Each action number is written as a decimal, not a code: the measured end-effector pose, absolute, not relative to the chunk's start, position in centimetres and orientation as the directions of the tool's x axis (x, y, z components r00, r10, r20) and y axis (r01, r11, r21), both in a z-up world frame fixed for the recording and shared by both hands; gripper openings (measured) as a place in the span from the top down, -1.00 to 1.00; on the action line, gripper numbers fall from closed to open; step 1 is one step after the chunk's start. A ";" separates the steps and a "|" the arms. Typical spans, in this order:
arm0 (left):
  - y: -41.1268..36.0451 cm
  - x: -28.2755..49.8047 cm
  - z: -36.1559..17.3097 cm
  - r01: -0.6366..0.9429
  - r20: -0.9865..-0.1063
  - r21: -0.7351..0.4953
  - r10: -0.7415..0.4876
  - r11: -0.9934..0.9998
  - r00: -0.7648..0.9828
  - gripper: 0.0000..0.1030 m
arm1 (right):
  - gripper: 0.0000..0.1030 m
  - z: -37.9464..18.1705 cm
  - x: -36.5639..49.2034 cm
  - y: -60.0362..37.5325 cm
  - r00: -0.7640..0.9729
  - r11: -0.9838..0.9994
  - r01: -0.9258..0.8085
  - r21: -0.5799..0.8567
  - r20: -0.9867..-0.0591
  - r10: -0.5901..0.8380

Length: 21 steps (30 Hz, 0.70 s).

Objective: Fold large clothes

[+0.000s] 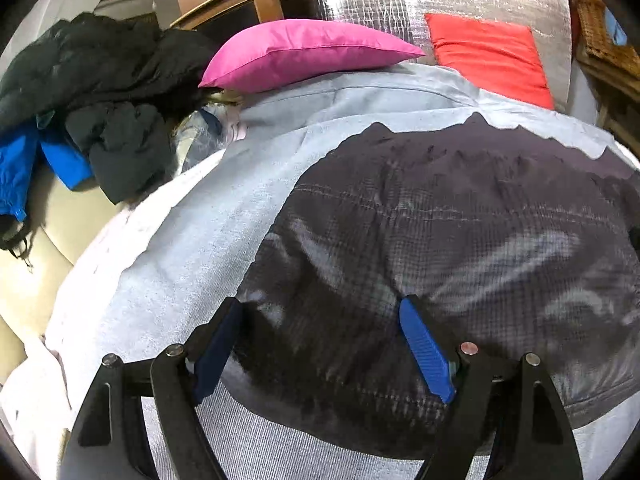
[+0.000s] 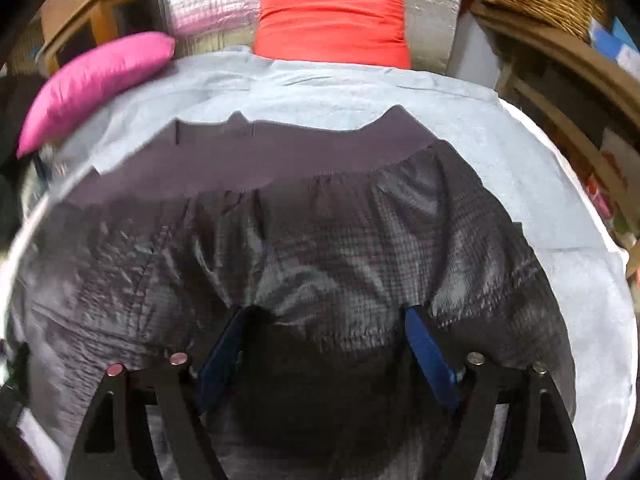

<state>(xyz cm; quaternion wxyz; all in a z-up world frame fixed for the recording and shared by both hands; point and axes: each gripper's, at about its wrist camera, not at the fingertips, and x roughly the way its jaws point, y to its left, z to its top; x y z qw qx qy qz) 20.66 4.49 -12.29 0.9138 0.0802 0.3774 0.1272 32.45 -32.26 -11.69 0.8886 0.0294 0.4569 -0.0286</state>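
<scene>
A dark grey quilted garment [image 1: 440, 248] lies spread on a pale blue sheet [image 1: 192, 240]; it also fills the right wrist view [image 2: 304, 240], its smooth hem band [image 2: 248, 160] at the far edge. My left gripper [image 1: 320, 312] is open, its blue pads [image 1: 426, 350] wide apart just above the garment's near left edge. My right gripper [image 2: 322, 320] is open over the garment's near middle, blue pads [image 2: 430, 354] apart, nothing between them.
A pink pillow [image 1: 304, 50] and a red cushion [image 1: 492, 54] lie at the far edge against silver foil. A heap of black and blue clothes [image 1: 100, 112] sits at the left. Wicker basket and wooden shelves [image 2: 560, 40] stand at the right.
</scene>
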 end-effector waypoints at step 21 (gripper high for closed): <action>12.8 21.5 -5.3 -0.107 -0.693 -0.111 0.000 0.988 0.721 -0.80 | -0.76 -7.3 24.0 -42.5 0.687 0.934 0.026 0.355 -0.685 0.242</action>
